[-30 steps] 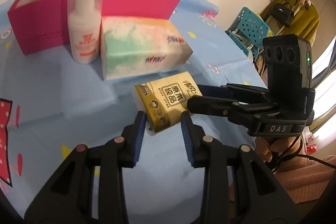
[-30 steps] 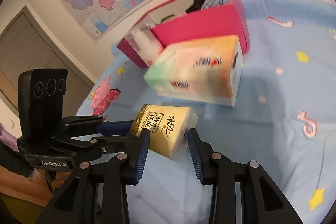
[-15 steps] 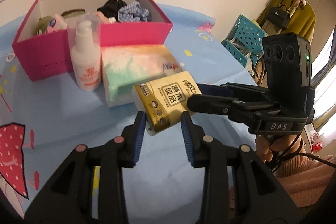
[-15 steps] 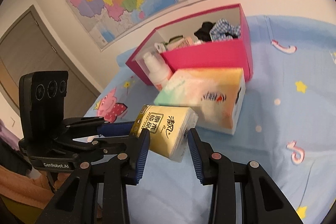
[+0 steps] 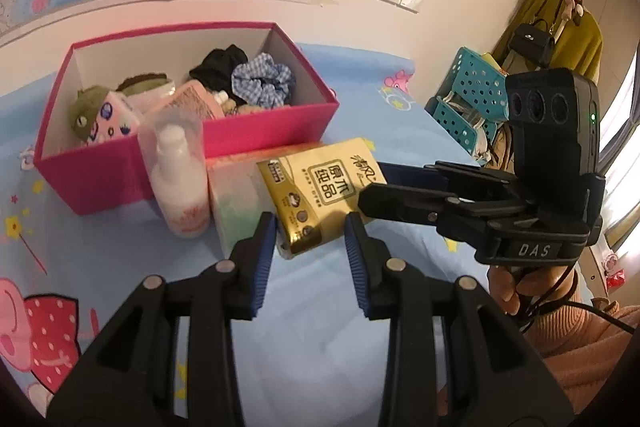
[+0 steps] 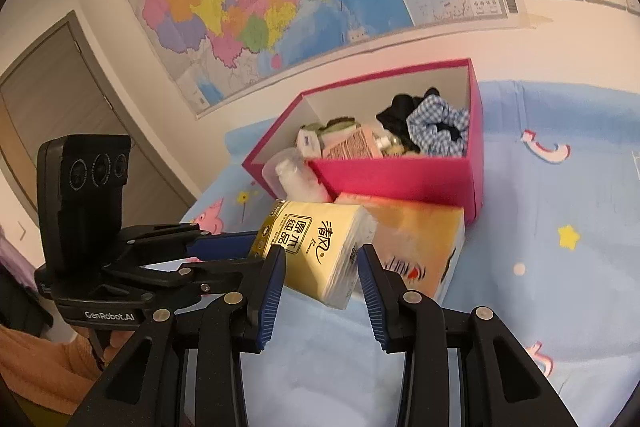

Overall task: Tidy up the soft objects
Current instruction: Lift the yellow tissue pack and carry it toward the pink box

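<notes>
A yellow tissue pack hangs above the blue sheet, held at both ends. My left gripper is shut on its near end, and my right gripper clamps its right end. In the right wrist view the same tissue pack sits between the right gripper pads, with the left gripper coming in from the left. Behind it stands an open pink box with a gingham scrunchie, a black scrunchie and a green plush toy inside.
A larger pastel tissue pack and a white lotion bottle stand against the box's front wall. The bed's blue cartoon sheet spreads below. A teal stool stands beyond the bed's right edge, by a coat rack.
Both grippers have risen together with the yellow tissue pack between them. The pink box's inside has come into view, and the larger pack now lies lower behind the held one.
</notes>
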